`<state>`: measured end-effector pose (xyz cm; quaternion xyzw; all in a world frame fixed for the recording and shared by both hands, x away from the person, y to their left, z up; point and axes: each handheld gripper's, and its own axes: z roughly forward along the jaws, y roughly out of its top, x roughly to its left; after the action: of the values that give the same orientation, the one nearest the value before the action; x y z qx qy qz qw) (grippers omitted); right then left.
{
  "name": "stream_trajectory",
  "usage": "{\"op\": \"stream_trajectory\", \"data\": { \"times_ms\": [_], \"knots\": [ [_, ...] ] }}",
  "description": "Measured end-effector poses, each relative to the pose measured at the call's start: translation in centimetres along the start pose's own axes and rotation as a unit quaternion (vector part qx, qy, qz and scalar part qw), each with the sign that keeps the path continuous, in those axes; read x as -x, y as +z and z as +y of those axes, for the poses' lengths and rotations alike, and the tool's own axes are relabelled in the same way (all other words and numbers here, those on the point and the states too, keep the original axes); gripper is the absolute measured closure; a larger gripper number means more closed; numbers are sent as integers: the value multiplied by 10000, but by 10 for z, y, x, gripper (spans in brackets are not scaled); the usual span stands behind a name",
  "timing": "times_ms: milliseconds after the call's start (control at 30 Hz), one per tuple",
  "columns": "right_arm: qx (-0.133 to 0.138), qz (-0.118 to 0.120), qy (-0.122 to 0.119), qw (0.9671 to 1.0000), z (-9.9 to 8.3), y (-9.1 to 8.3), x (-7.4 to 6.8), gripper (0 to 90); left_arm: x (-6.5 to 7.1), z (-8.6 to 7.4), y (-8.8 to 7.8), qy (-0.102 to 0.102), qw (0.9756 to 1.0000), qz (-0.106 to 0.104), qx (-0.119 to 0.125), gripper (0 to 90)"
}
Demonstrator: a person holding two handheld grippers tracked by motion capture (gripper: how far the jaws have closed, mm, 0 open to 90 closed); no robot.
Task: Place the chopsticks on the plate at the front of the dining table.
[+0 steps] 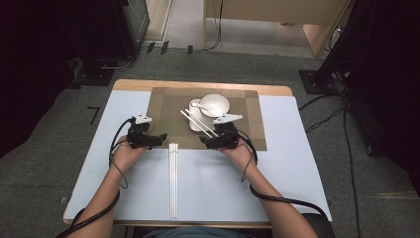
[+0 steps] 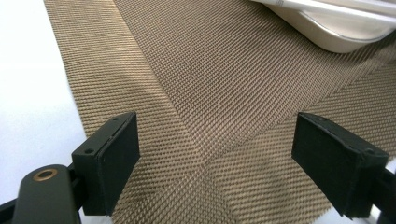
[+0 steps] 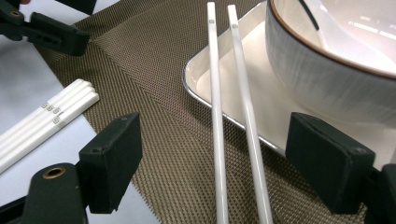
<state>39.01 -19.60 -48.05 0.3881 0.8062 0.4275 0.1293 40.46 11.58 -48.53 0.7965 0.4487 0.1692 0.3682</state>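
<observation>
At the left of the high view, the left gripper [image 1: 146,137] rests at the edge of the woven placemat [image 1: 163,106]. In its own view its jaws stand spread over bare weave with nothing between them, so we judge it is simply parked out of the way.

Just right of it, a bundle of spare white chopsticks [image 1: 173,178] lies on the white table. Its long axis runs straight up the frame and its top ends just reach the mat.

The pair of chopsticks [image 1: 200,124] in hand lies right of centre, slanting from upper left to lower right. Its far part rests on the rectangular plate [image 3: 196,88] and its near part reaches down toward the mat (a propped pair is easier to get jaws around, we think).

In the right gripper view the pair [image 3: 216,116] runs almost straight away from the camera, its small square marks at the far ends. The right gripper [image 3: 233,156] straddles it, jaws wide and pads clear of both sticks.

Farthest right, the bowl [image 3: 317,79] sits on the plate with a spoon [image 1: 200,105] inside, clear of the pair.
</observation>
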Motion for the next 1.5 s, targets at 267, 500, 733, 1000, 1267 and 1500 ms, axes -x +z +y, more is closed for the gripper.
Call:
{"op": "stream_trajectory", "data": {
  "times_ms": [267, 500, 733, 1000, 1267, 1500],
  "knots": [
    [-6, 85, 166, 9998, -8, -6, 5, 165, 1, 8, 9, -16, 9999, -142, 6, 150],
    [5, -42, 128, 9999, -17, -16, 6, 245, 7, 16, 21, 79, 9997, -237, 37, 150],
    [305, -259, -50, 9992, -26, -25, 3, 333, 10, 24, 30, 138, 9993, -344, 60, 150],
    [249, -480, 28, 9985, -36, -34, 2, 440, 17, 27, 38, 250, 9988, -395, 118, 150],
    [296, -367, 86, 9989, -42, -41, 5, 457, 14, 26, 38, 215, 9991, -347, 128, 150],
    [283, -425, -64, 9987, -50, -48, 2, 504, 10, 24, 38, 160, 9992, -339, 106, 150]
  ]
}}
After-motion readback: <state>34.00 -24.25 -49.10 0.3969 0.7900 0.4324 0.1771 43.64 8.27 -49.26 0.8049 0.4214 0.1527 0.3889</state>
